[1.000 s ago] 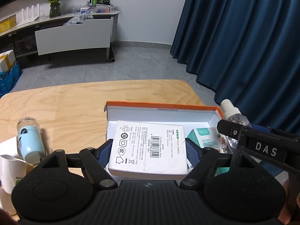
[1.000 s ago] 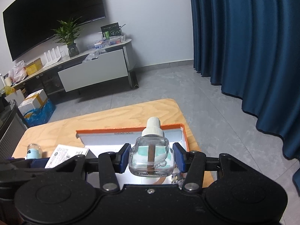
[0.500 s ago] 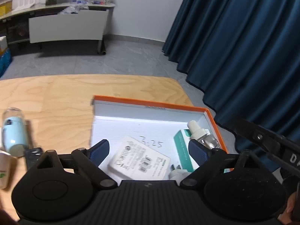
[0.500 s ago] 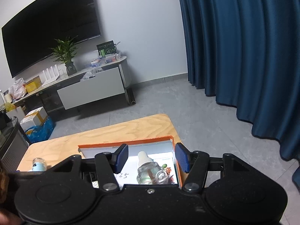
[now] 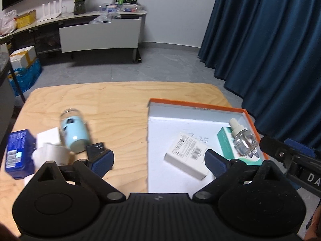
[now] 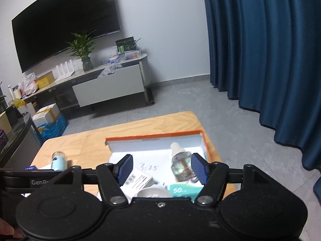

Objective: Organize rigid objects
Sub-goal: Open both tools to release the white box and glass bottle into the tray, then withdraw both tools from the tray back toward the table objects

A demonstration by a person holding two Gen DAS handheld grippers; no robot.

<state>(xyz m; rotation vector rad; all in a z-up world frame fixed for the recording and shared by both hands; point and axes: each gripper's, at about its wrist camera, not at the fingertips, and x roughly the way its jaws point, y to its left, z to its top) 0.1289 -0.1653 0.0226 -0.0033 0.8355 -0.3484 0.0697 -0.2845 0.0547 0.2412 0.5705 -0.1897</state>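
Left to right: blue carton (image 5: 17, 154) and light-blue bottle (image 5: 73, 134) on table (image 5: 112, 104); left gripper (image 5: 159, 161), jaws just opened wide, empty; white box (image 5: 187, 155) and clear refill bottle (image 5: 243, 140) inside orange-rimmed tray (image 5: 192, 105); right gripper (image 6: 161, 167), jaws just opened, holding nothing

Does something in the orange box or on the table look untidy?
In the orange box, the clear bottle lies tilted on the teal carton, and the white box sits askew. On the table, the light blue bottle lies on its side.
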